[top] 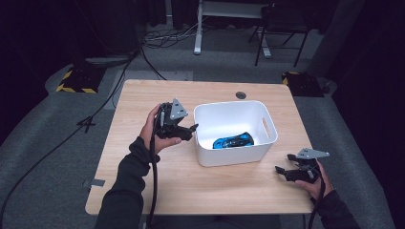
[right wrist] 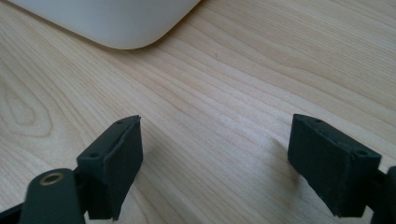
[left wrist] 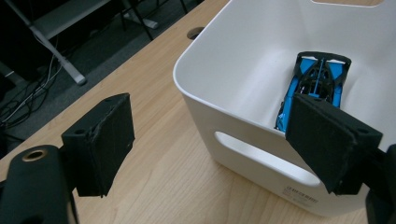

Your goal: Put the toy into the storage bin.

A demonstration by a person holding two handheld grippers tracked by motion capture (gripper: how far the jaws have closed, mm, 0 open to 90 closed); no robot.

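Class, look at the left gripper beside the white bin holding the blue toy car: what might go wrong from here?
1. The left gripper hangs at the white bin's near wall with open jaws; reaching in, it may knock the rim and shove the bin.
2. The blue toy car lies close against the bin's wall, so one jaw may find little room to close around it.

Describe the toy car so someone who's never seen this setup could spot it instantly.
Start at the wooden table and find the white plastic bin with slot handles standing near its middle. The toy car lies on the bin's floor. It is bright blue with black parts, the one coloured thing against the white walls.
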